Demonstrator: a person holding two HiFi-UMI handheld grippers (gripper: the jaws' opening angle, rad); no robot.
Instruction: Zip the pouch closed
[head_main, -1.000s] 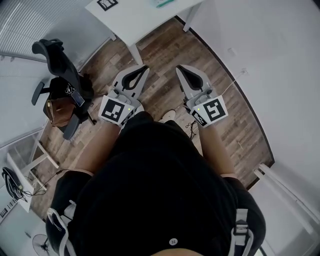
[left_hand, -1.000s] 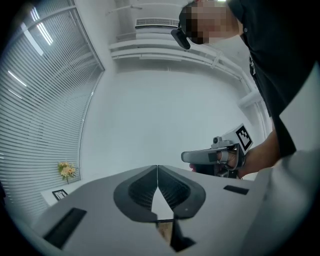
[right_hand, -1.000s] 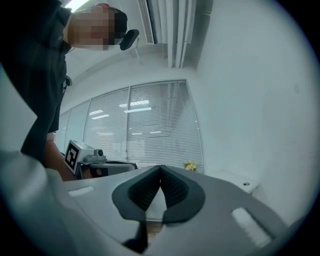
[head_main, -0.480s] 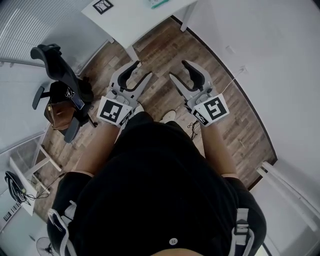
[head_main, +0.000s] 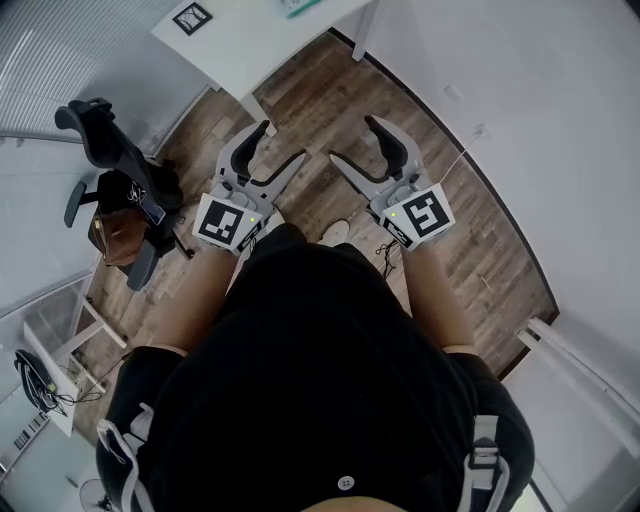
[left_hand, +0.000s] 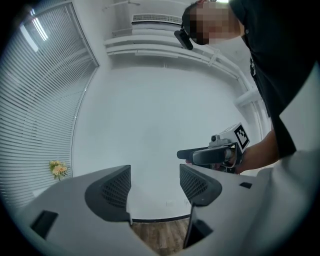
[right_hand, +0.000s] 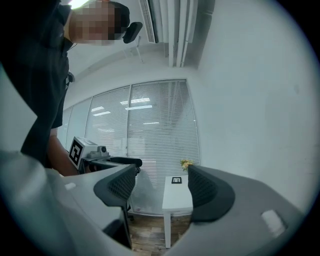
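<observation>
With left claw (head_main: 282, 142) and right claw (head_main: 353, 140) just opened wide, empty, over the floor (head_main: 312, 82), I can't find the pouch, maybe that teal thing (head_main: 298, 6) on the desk (head_main: 250, 45); I'd expect soft, light fabric, gripped beside the zip.

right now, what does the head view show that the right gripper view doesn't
Only the head view: a brown bag and the person's shoe. Only the right gripper view: yellow flowers and the camera on the person's head. Both: the white table, window blinds, wood floor, and the left tongs and right tongs, whose jaws have just been opening, with nothing between them.
</observation>
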